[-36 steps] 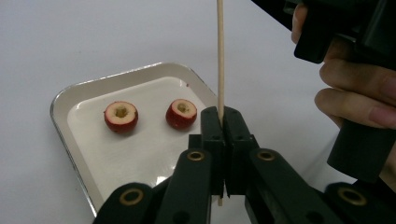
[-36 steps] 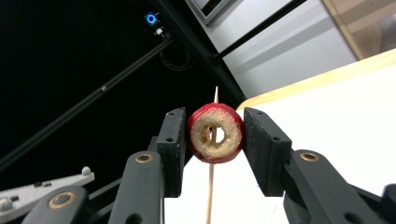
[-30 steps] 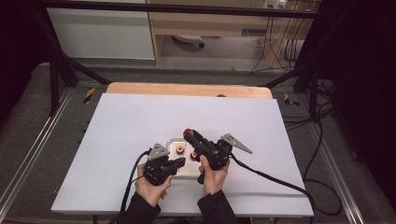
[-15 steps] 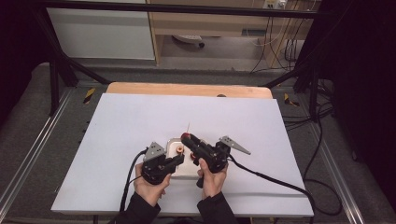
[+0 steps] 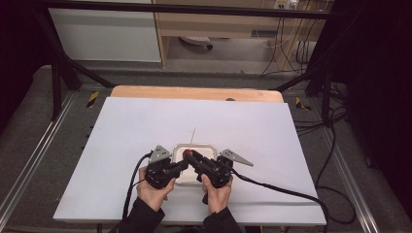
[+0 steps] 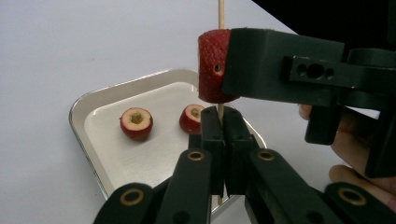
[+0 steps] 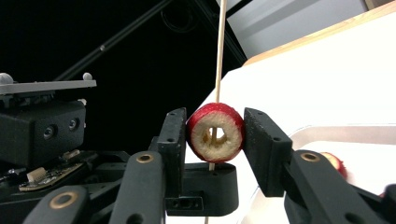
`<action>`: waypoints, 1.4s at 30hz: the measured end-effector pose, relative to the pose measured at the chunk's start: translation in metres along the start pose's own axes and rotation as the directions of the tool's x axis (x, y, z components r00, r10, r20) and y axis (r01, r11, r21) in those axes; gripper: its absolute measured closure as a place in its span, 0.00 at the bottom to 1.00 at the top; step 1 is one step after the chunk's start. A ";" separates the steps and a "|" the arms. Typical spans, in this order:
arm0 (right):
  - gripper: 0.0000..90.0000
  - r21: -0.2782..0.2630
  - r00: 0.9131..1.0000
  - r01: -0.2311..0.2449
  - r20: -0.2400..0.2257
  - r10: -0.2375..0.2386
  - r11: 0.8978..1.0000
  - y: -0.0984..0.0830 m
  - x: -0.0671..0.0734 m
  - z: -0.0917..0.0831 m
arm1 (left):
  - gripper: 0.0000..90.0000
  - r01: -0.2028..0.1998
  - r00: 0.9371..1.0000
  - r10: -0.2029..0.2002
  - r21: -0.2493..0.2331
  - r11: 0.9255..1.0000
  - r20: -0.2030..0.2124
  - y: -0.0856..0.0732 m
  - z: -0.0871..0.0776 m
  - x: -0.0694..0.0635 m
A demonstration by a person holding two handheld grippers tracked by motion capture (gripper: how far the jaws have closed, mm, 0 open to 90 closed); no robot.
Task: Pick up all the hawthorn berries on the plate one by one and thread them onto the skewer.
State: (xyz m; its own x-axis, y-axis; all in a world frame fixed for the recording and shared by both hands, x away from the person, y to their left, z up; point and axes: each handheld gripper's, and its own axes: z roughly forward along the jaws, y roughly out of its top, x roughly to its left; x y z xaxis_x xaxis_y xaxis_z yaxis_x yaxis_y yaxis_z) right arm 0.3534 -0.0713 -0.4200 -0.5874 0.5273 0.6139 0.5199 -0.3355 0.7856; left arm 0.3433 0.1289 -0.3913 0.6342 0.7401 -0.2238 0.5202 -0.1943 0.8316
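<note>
Red and cored, a hawthorn-like fruit (image 7: 215,133) sits squeezed between the two pads of the right claw (image 7: 215,135), its hollow centre turned toward that claw's camera. A thin wooden skewer (image 7: 219,46) passes through it crosswise and stands nearly upright, its long upper part rising well clear of the fruit. Below the fruit the left claw (image 6: 220,135) is pressed together on the lower part of the skewer (image 6: 221,14), so the stick is pinned at its base and cannot tilt or slip while the fruit rides on it. That split of work explains the pose: one hand fixes the stick, the other steers the fruit along it, and gripping the fruit by its sides leaves the pierced line free of the pads.

All of this hangs just above a small white tray (image 5: 210,148) near the middle of the front edge of the pale surface (image 5: 121,126), between the person's two hands. Two more cored fruits lie on the tray's floor, one (image 6: 136,123) toward its left side and another (image 6: 192,118) close beside the clamped stick, apart from each other. Working over the tray probably means a dropped piece lands back with the rest, and the next fruit is within easy reach
</note>
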 end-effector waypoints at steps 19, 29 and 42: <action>0.10 0.426 0.922 0.308 0.087 -0.377 0.851 0.047 -0.018 -0.018 | 0.98 -0.082 0.994 0.087 0.079 0.994 -0.062 -0.007 -0.017 0.021; 0.05 0.603 0.889 0.291 0.117 -0.444 0.743 0.066 -0.026 -0.016 | 0.98 -0.108 0.992 0.113 0.085 0.991 -0.057 -0.015 -0.033 0.033; 0.06 0.767 0.854 0.241 0.124 -0.505 0.595 0.072 -0.033 0.023 | 0.98 -0.101 0.993 0.107 0.101 0.990 -0.057 -0.025 -0.037 0.046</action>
State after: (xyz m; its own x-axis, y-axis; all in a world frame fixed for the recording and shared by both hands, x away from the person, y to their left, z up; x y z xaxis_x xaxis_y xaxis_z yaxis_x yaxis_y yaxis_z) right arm 0.4242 -0.0950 -0.3853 -0.6876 0.7165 0.1177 0.6433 0.5259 0.5564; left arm 0.3382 0.1912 -0.4031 0.6525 0.7507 -0.1038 0.5086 -0.3323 0.7943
